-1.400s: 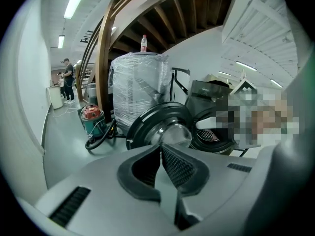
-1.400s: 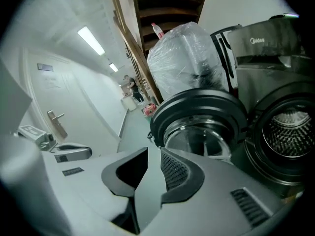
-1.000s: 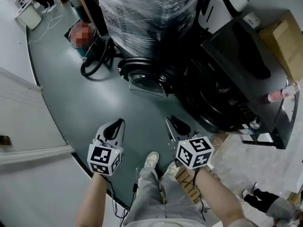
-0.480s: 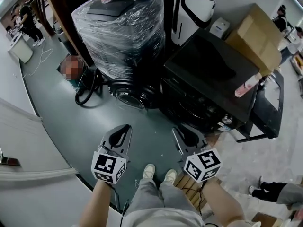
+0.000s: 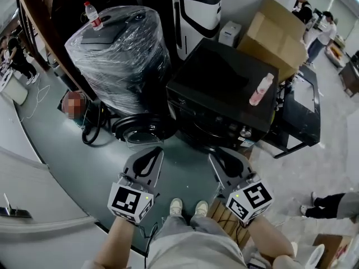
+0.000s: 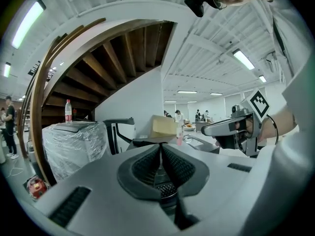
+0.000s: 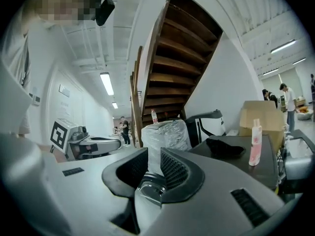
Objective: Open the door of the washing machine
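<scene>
Washing machine (image 5: 224,88): black all over, sheen on the top. Round door (image 5: 140,132) at its front left corner: black ring, grey glass.
Bottle (image 5: 261,89) by the machine top's right edge: pale pink, white cap.
Cardboard box (image 5: 277,35): plain tan.
Wrapped bundle (image 5: 120,58): dark under clear film, white glints along the creases.
Water bottle (image 5: 92,15) on the bundle's top left corner: clear, red cap, red label.
Tall appliance (image 5: 193,10): white with black trim.
Floor (image 5: 61,133): dull grey-green.
Stair beam (image 5: 50,43): brown wood.
Left gripper (image 5: 156,149) and right gripper (image 5: 220,152): light grey shells, dark grey ribbed pads, cubes in black-and-white square markers.
Shoes (image 5: 176,207): white.
Trousers (image 5: 190,245): grey.
</scene>
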Action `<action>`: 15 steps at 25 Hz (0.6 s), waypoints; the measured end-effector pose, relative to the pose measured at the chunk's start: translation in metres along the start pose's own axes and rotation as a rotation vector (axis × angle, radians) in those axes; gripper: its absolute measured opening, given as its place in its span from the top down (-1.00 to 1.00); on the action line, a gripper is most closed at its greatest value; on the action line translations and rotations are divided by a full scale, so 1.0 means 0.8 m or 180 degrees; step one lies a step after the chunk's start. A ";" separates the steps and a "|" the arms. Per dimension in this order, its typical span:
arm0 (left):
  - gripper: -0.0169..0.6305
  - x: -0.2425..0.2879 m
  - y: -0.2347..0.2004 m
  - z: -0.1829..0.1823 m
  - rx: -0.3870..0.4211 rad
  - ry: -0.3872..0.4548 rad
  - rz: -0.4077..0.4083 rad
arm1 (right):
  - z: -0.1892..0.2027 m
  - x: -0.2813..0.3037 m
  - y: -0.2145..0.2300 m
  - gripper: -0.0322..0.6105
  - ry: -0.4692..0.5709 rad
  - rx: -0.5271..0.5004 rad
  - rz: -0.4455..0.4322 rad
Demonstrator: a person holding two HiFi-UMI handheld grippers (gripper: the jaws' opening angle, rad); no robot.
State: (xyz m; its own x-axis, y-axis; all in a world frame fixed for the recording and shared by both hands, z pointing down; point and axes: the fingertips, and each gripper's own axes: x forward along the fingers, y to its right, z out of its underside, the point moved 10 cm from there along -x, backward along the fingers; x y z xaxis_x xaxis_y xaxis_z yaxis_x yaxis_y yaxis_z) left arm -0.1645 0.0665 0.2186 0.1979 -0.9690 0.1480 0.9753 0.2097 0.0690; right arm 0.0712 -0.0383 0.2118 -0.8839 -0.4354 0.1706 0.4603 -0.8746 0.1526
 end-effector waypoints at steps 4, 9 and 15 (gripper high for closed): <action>0.86 0.001 0.029 -0.031 0.0062 0.0153 0.0169 | -0.018 -0.046 0.000 0.59 0.0143 -0.0048 0.0141; 0.86 0.005 0.059 -0.059 0.0125 0.0299 0.0345 | -0.040 -0.097 0.004 0.64 0.0340 -0.0148 0.0351; 0.86 0.008 0.092 -0.088 0.0237 0.0421 0.0464 | -0.063 -0.146 0.013 0.71 0.0517 -0.0202 0.0522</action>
State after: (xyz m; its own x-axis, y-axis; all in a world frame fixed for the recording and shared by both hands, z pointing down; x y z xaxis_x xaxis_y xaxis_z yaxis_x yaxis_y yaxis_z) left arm -0.0849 0.0667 0.1553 0.3522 -0.9354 0.0311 0.9265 0.3532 0.1299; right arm 0.1750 -0.0072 0.1448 -0.8018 -0.5969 0.0286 0.5972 -0.7987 0.0735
